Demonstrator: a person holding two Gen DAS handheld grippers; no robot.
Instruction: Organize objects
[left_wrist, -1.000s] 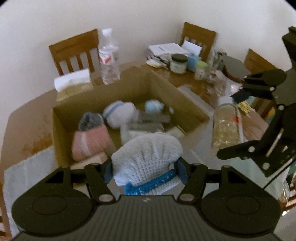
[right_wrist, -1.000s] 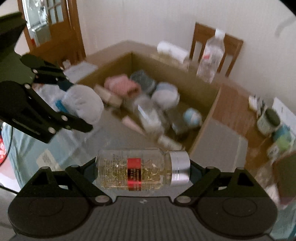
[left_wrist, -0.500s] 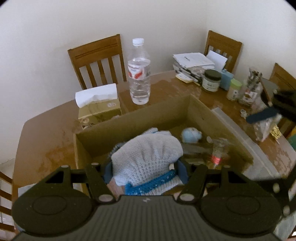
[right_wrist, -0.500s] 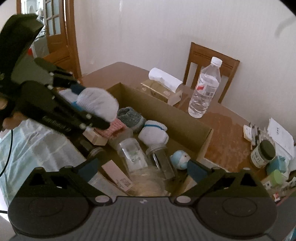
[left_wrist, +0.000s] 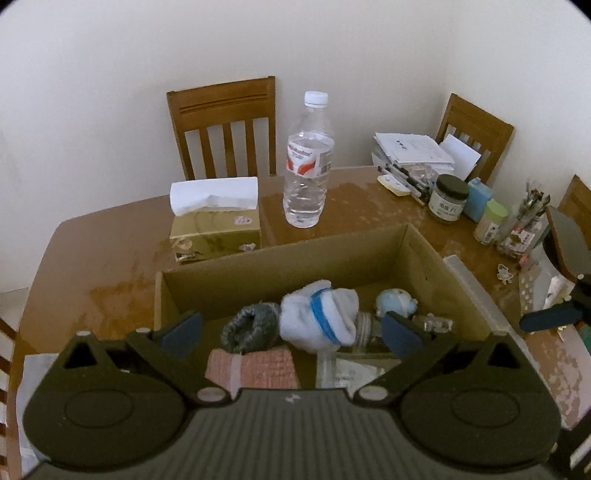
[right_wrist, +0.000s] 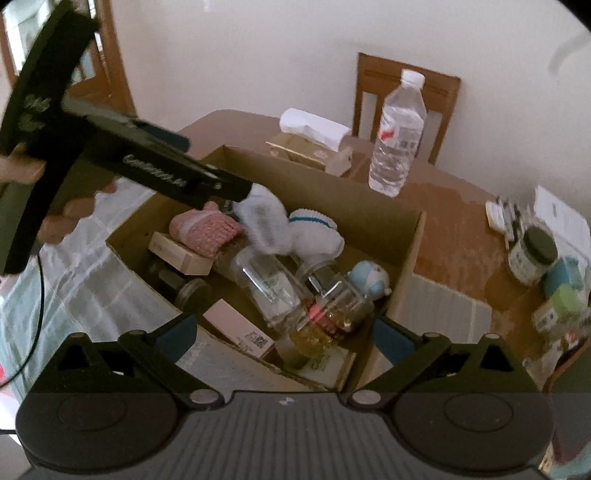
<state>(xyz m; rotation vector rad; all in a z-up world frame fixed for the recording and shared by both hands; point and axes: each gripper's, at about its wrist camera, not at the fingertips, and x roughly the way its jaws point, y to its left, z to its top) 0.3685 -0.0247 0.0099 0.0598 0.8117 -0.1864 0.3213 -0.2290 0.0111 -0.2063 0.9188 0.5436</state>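
Red-labelled water bottle (print unreadable) behind cardboard box.

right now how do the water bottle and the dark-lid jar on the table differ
The water bottle is tall and slim with a white cap; the dark-lid jar is short and squat. The water bottle wears a red and white label, the dark-lid jar a pale one with dark print. The water bottle stands alone near the tissue box; the dark-lid jar sits among clutter. Both stand upright outside the cardboard box.

Home dining room: wooden table, chairs, tissue box.
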